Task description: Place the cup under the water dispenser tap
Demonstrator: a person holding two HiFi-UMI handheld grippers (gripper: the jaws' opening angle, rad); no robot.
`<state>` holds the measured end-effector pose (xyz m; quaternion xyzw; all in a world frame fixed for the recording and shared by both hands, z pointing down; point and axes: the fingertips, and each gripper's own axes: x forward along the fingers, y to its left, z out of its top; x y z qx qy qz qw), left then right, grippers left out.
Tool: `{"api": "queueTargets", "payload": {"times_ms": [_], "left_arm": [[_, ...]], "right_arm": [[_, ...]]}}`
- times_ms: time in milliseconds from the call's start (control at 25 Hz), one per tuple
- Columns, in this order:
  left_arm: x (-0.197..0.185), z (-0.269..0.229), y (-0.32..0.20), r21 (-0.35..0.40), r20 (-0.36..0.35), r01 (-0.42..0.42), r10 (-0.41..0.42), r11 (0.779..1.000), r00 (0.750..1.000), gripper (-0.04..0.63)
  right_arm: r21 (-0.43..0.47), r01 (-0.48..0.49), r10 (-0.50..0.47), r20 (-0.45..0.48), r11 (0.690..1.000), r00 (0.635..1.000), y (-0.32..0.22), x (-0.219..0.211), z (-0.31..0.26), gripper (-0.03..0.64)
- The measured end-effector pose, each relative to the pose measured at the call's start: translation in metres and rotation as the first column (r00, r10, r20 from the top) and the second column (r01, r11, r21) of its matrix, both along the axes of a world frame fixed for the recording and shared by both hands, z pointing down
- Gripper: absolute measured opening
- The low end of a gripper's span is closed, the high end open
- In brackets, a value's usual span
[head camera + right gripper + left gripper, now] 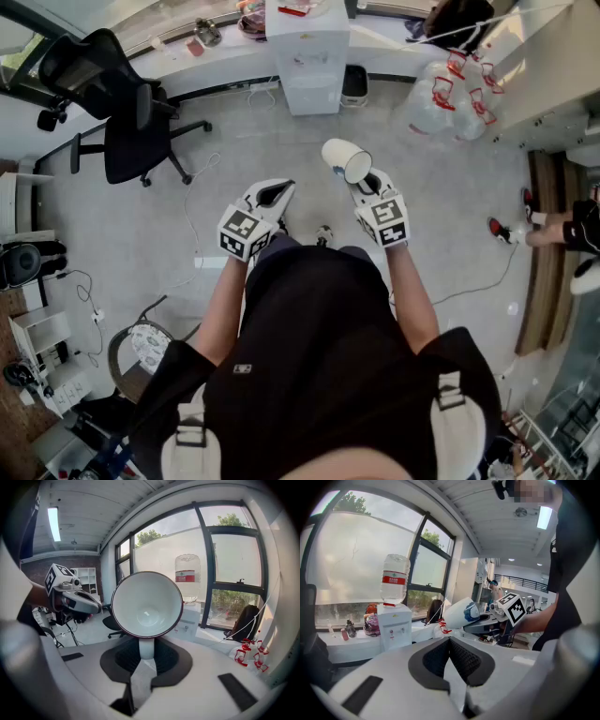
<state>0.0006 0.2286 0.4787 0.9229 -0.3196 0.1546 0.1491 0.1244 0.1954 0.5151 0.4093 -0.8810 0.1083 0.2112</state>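
Note:
A white cup with a dark rim lies tilted in my right gripper, its mouth toward me. The right gripper view shows the cup close up, its handle pinched between the jaws of the right gripper. The white water dispenser stands ahead against the window wall, some way off across the floor. Its bottle shows behind the cup. My left gripper hangs beside the right one, shut and holding nothing. From the left gripper view, the dispenser is ahead on the left and the cup ahead on the right.
A black office chair stands at the left. A heap of clear water bottles lies right of the dispenser. Cables run over the grey floor. Another person's legs show at the right edge. Shelving sits at the lower left.

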Motion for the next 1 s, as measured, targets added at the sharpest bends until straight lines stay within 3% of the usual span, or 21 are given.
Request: {"api": "queueTargets", "payload": {"times_ms": [1000], "left_arm": [[0.0034,0.0004,0.0051,-0.002,0.013,-0.022,0.022,1.0,1.0,0.0]], "right_arm": [[-0.011,-0.025,0.025,0.011,1.0,1.0,0.0059,0.0058,0.0011,0.04]]}}
